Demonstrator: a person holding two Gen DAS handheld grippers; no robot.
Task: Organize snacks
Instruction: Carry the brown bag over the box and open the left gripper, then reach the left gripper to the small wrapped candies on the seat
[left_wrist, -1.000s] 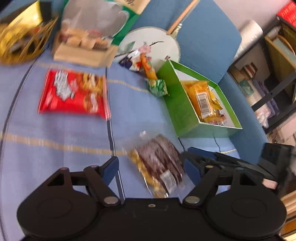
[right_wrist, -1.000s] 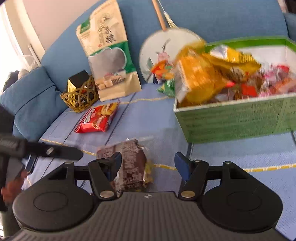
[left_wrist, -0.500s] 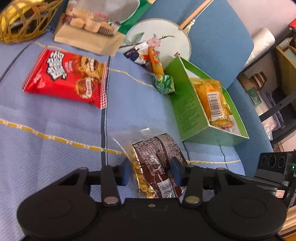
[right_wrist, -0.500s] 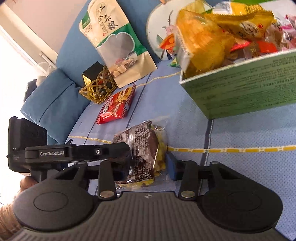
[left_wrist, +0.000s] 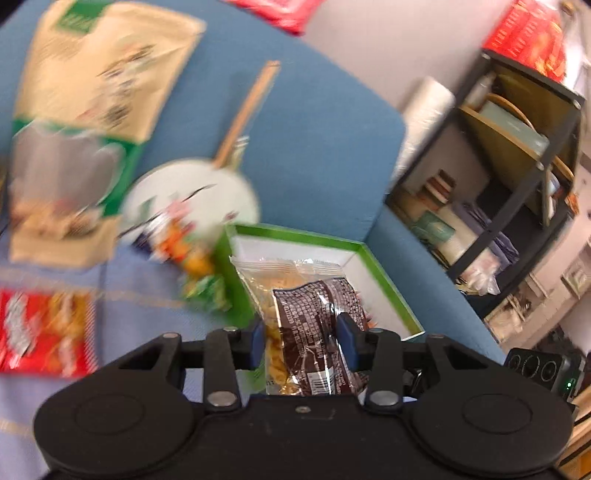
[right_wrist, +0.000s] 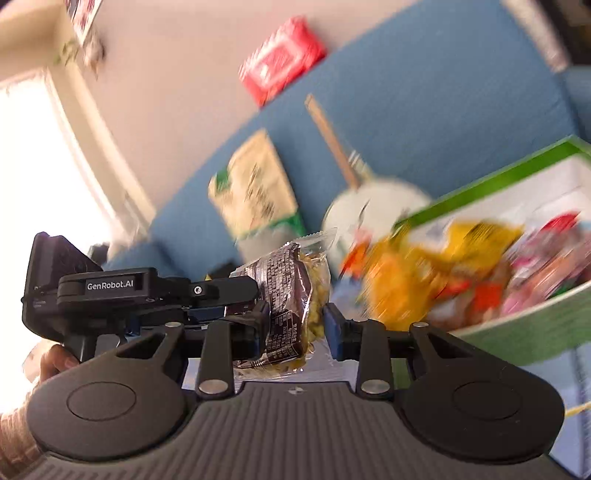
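Brown-and-clear crinkly snack packet clamped upright in left gripper; right gripper straddling it, grip unclear; green cardboard box just beyond.

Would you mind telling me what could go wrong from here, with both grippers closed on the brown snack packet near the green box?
1. The left gripper and right gripper both pinch the brown snack packet; pulling apart might tear its thin film.
2. The green box looks piled high with snacks, so another packet may slide off.
3. Both views are blurred from motion, so the release could miss the box.
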